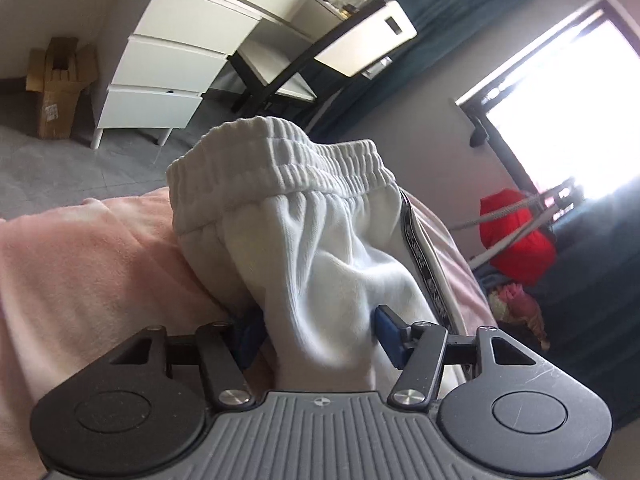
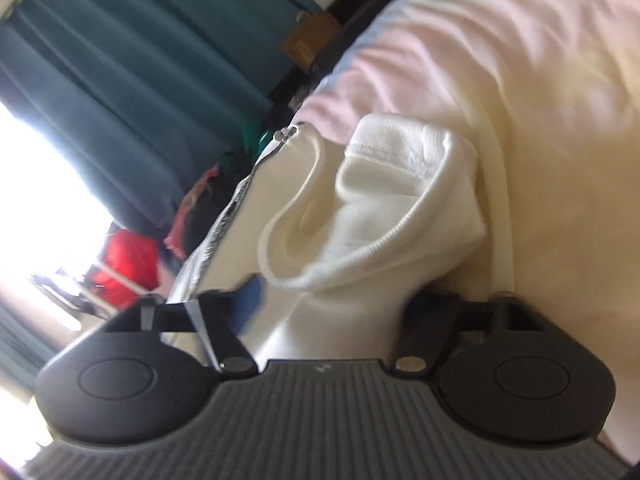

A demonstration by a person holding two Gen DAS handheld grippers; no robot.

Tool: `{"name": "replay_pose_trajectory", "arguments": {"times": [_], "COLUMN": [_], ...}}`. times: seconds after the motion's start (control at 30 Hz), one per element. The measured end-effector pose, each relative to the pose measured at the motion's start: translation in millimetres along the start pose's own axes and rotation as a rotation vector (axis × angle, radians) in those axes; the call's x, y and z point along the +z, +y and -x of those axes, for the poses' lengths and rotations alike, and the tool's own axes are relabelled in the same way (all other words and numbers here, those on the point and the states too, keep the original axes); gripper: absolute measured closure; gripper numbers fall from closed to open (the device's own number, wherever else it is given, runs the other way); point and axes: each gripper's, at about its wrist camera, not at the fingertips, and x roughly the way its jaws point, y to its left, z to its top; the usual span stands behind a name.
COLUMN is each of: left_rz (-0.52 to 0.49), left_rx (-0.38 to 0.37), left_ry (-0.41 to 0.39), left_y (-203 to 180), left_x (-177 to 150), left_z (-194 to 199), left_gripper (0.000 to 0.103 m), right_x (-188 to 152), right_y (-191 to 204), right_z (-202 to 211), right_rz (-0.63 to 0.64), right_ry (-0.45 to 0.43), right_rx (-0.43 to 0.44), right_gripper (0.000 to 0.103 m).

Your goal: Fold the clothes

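In the left wrist view, white sweatpants (image 1: pixel 304 232) with a ribbed elastic waistband (image 1: pixel 288 160) and a black printed side stripe (image 1: pixel 416 256) rise in a bunch above a pink bedcover (image 1: pixel 80 264). My left gripper (image 1: pixel 318 334) is shut on the bunched cloth below the waistband, its blue pads (image 1: pixel 390 332) pressed into it. In the blurred right wrist view, a ribbed cuff (image 2: pixel 400 140) of the same white garment (image 2: pixel 360 216) folds over in front. My right gripper (image 2: pixel 336 308) is shut on the white cloth, which fills the gap between its fingers.
A white chest of drawers (image 1: pixel 168 60), a white chair on black legs (image 1: pixel 320 52) and a cardboard box (image 1: pixel 56 88) stand on the grey floor beyond the bed. Teal curtains (image 2: pixel 120 64) frame a bright window (image 1: pixel 568 112). A red bundle (image 1: pixel 516 240) sits below it.
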Motion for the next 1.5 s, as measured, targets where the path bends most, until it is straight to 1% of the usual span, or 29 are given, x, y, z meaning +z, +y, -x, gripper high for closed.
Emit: {"name": "replay_pose_trajectory", "arguments": {"times": [0.03,0.07,0.1,0.17,0.2,0.3,0.4,0.47,0.53,0.6,0.7,0.8,0.93,0.97,1.0,1.07,1.13,1.23,1.27,1.3,1.33,1.37,1.4,1.43,1.47,1.5], "left_rz": [0.037,0.058,0.071,0.051,0.030,-0.022,-0.022,-0.047,-0.061,-0.095,-0.097,-0.091,-0.140,-0.163,-0.164,-0.143,-0.132,-0.160,-0.186,-0.219,-0.252,-0.292,-0.343,-0.390,-0.436,-0.482], "left_rx": [0.002,0.008,0.014,0.029,0.035,0.038,0.019,0.011,-0.035,-0.057,-0.071,-0.082,-0.069,-0.060,-0.053,-0.027,-0.001,0.024,0.028,0.035,0.041,0.047,0.053,0.060,0.067,0.073], "left_ry": [-0.011,-0.020,-0.028,-0.049,-0.063,-0.103,-0.122,-0.137,-0.154,-0.162,-0.137,-0.110,-0.081,-0.066,-0.043,0.003,0.024,0.044,0.045,0.044,0.043,0.041,0.040,0.037,0.024,0.008], "left_y": [1.2,-0.2,-2.7,-11.8,-17.3,-37.3,-53.1,-60.7,-60.5,-56.9,-41.2,-17.5,20.8,32.1,44.6,71.0,90.2,103.2,101.9,99.6,97.3,92.9,85.5,79.9,74.4,68.4], "left_x": [1.1,2.5,4.0,8.3,10.8,17.8,24.3,27.0,29.4,32.5,38.7,45.9,47.6,46.0,44.1,39.5,33.8,28.0,25.9,24.0,22.1,19.7,15.5,11.7,6.3,-0.1], "left_z": [-2.6,-3.5,-3.6,2.6,8.0,28.3,50.7,68.3,90.3,113.4,151.0,189.3,232.7,239.7,243.3,242.4,239.1,238.7,240.9,243.9,246.8,249.4,251.5,254.7,259.9,265.8], "left_gripper": [0.053,0.060,0.071,0.084,0.087,0.090,0.092,0.092,0.093,0.093,0.093,0.093,0.093,0.093,0.093,0.093,0.092,0.088,0.086,0.082,0.079,0.061,0.040,0.032,0.022,0.021], "right_x": [-1.7,-1.7,-0.1,4.8,6.9,16.6,23.6,25.1,23.5,23.9,28.0,29.6,28.8,28.5,26.9,20.0,15.9,8.6,6.4,6.0,5.9,5.7,5.5,6.1,6.7,6.4], "right_y": [2.3,3.0,1.1,-1.7,-2.3,8.9,5.5,-2.0,-9.6,-14.4,-17.0,-25.6,-36.9,-39.7,-40.9,-45.5,-53.7,-64.5,-66.8,-71.0,-71.8,-72.2,-70.2,-66.4,-62.4,-57.5], "right_z": [-3.5,-5.6,-5.0,3.0,10.2,25.0,40.7,53.5,71.1,86.6,111.5,138.1,155.6,159.9,159.6,161.4,160.9,164.5,165.0,162.4,164.4,167.0,171.8,176.2,180.5,181.9], "right_rz": [0.007,0.007,-0.003,-0.034,-0.043,-0.025,-0.070,-0.118,-0.149,-0.158,-0.140,-0.196,-0.194,-0.193,-0.175,-0.161,-0.183,-0.236,-0.252,-0.274,-0.286,-0.297,-0.295,-0.282,-0.268,-0.246], "right_ry": [-0.014,-0.023,-0.029,-0.065,-0.086,-0.101,-0.088,-0.073,-0.049,-0.026,-0.016,0.003,0.078,0.097,0.115,0.141,0.157,0.180,0.188,0.196,0.183,0.169,0.140,0.115,0.091,0.084], "right_rx": [-0.003,-0.006,-0.006,0.008,0.016,0.046,0.084,0.093,0.091,0.092,0.105,0.122,0.085,0.075,0.055,0.027,0.016,-0.018,-0.029,-0.041,-0.052,-0.063,-0.076,-0.086,-0.096,-0.107], "right_gripper": [0.055,0.071,0.079,0.084,0.086,0.087,0.087,0.087,0.087,0.087,0.087,0.087,0.087,0.087,0.087,0.087,0.086,0.083,0.079,0.067,0.057,0.033,0.022,0.014,0.014,0.014]}}
